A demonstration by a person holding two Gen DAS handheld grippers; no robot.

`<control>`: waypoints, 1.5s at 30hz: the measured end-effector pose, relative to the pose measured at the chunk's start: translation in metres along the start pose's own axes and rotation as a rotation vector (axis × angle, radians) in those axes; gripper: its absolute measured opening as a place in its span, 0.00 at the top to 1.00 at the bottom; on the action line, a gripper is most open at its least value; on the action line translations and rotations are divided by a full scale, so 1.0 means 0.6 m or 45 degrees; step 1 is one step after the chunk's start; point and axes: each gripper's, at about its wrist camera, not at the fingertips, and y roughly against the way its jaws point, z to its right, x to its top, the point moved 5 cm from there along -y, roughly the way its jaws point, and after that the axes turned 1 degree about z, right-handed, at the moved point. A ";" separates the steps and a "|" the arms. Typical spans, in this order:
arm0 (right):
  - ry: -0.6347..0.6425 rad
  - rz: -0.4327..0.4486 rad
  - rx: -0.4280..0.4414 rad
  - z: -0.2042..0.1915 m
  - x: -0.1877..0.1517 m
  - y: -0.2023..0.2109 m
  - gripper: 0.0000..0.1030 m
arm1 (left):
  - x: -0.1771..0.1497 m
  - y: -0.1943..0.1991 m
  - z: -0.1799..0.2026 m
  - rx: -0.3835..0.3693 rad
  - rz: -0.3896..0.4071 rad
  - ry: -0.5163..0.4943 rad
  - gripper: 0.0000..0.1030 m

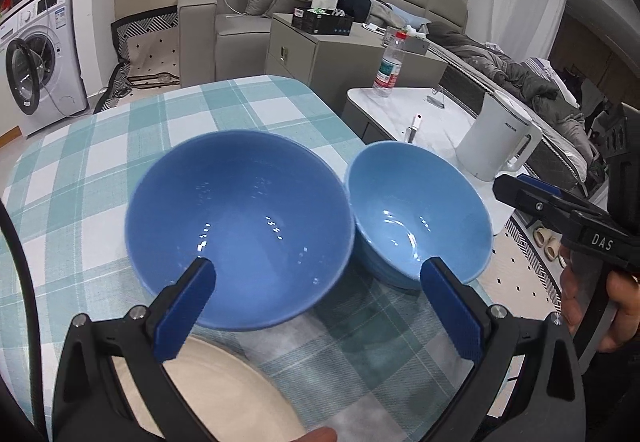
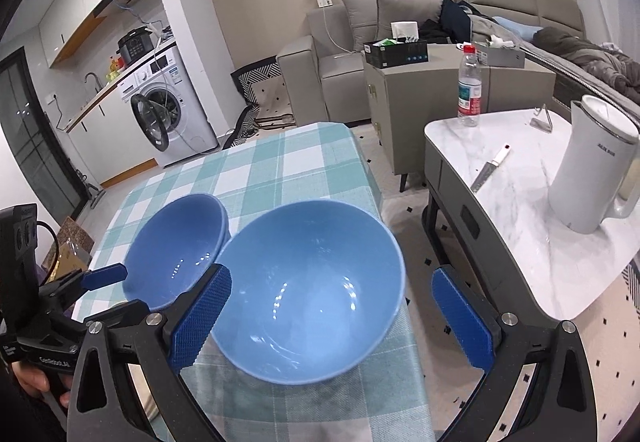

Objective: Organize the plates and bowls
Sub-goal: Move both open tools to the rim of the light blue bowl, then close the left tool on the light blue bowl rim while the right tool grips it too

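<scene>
Two blue bowls and a cream plate on the checked tablecloth

The darker blue bowl (image 1: pixel 240 230) stands upright and empty, its glossy inside catching small glints of light. Just to its right stands the lighter blue bowl (image 1: pixel 418 213), also upright and empty, near the table's right edge; the two rims nearly touch, though whether they actually meet cannot be told. In the right wrist view the lighter bowl (image 2: pixel 310 292) is nearer and the darker one (image 2: pixel 176 254) sits behind it to the left. A cream plate (image 1: pixel 224 390) lies flat in front of the darker bowl, partly hidden.
</scene>
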 end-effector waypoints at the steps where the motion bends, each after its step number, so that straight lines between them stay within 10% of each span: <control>1: -0.007 -0.006 -0.004 0.006 -0.004 0.000 0.01 | 0.000 -0.001 0.004 -0.010 -0.001 0.001 0.00; 7: 0.006 -0.017 -0.036 0.022 -0.019 0.007 0.01 | -0.003 -0.005 0.032 -0.097 -0.013 -0.002 0.03; 15: -0.023 -0.014 -0.043 0.036 -0.024 0.008 0.01 | -0.009 -0.010 0.063 -0.192 -0.042 -0.007 0.45; 29: -0.034 -0.052 -0.042 0.042 -0.035 -0.025 0.02 | -0.016 -0.035 0.080 -0.232 -0.101 0.026 0.49; 45: -0.024 -0.136 -0.054 0.057 -0.034 -0.084 0.48 | -0.014 -0.065 0.094 -0.185 -0.119 -0.014 0.50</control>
